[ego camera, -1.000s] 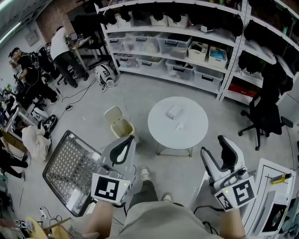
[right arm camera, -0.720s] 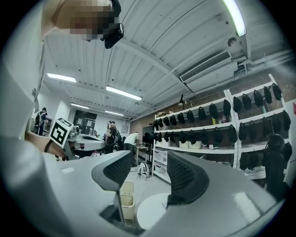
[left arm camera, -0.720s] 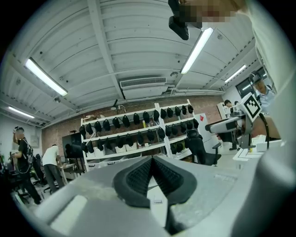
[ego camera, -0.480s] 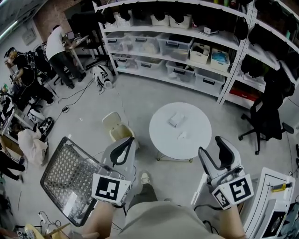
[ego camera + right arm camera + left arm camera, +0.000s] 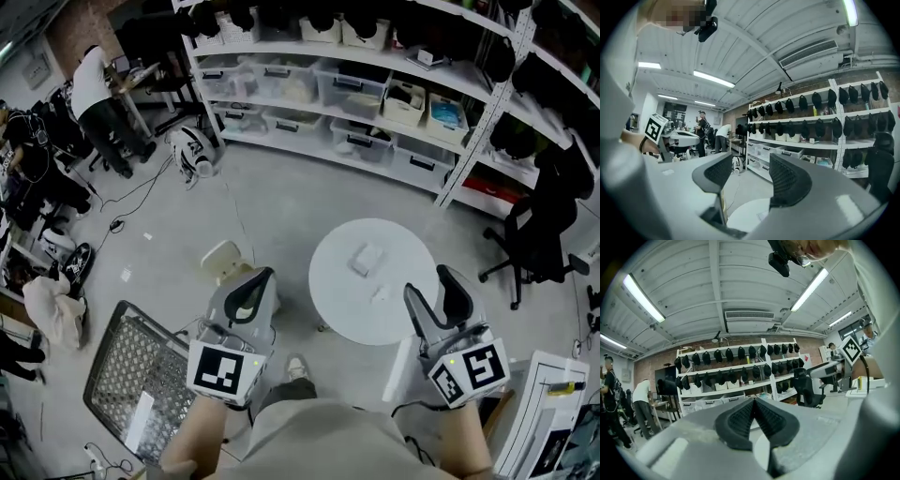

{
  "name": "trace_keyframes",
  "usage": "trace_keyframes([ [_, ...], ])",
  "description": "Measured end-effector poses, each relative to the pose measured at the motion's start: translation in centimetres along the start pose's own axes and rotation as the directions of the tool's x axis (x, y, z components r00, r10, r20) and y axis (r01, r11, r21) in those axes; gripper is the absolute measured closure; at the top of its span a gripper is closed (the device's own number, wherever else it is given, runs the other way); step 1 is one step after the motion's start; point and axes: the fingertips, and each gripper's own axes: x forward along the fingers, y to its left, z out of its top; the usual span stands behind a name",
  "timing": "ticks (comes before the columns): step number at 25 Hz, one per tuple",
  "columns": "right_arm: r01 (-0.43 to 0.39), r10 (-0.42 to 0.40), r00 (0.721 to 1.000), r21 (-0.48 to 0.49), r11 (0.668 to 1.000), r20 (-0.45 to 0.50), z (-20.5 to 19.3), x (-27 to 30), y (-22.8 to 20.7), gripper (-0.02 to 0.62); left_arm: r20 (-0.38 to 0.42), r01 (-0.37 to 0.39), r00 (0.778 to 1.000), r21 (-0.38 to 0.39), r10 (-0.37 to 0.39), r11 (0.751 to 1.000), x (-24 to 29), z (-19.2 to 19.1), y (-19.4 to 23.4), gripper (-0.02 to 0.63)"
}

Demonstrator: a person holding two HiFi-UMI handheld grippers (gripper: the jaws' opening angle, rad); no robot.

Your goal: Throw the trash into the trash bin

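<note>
A round white table (image 5: 349,314) stands just ahead in the head view. On it lie a crumpled white piece of trash (image 5: 367,258) and a smaller scrap (image 5: 379,293). A cream trash bin (image 5: 223,260) stands on the floor left of the table, partly hidden behind my left gripper (image 5: 263,277). That gripper is shut with nothing between its pads, and its own view shows the left gripper (image 5: 753,402) closed tip to tip. My right gripper (image 5: 429,284) hovers over the table's near right edge, open and empty. In its own view the right gripper (image 5: 751,174) frames the table (image 5: 743,214) below.
A tipped wire-mesh cart (image 5: 131,375) lies on the floor at lower left. Long shelves (image 5: 375,89) with bins run along the back. A black office chair (image 5: 544,225) stands at right, a white desk (image 5: 553,412) at lower right. People (image 5: 94,94) work at far left.
The head view has advanced toward the table. Both grippers have moved forward with it, and the table and bin now sit closer and lower in the frame.
</note>
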Motion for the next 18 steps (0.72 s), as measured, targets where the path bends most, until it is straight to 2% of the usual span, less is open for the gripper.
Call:
trace_keyframes([
  [4,0.047,-0.047,0.999,0.006,0.999,-0.027,-0.6,4.5,-0.2,0.344,-0.020,0.037,0.999,-0.019,-0.038,0.999,2.9,-1.5,4.0,0.604],
  [8,0.057,-0.056,0.997,0.021,0.998,-0.047,-0.6,8.7,-0.1,0.344,-0.033,0.049,0.998,-0.029,-0.050,0.998,5.1,-2.5,7.6,0.604],
  [13,0.085,-0.083,0.994,0.016,0.996,-0.068,-1.1,11.2,-1.0,0.344,-0.028,0.087,0.996,0.006,-0.087,0.996,7.5,-3.8,9.7,0.604],
  [18,0.089,-0.086,0.989,0.020,0.996,-0.116,-3.1,12.5,-2.6,0.343,-0.070,0.091,0.994,0.018,-0.090,0.996,8.9,-5.4,9.9,0.604],
])
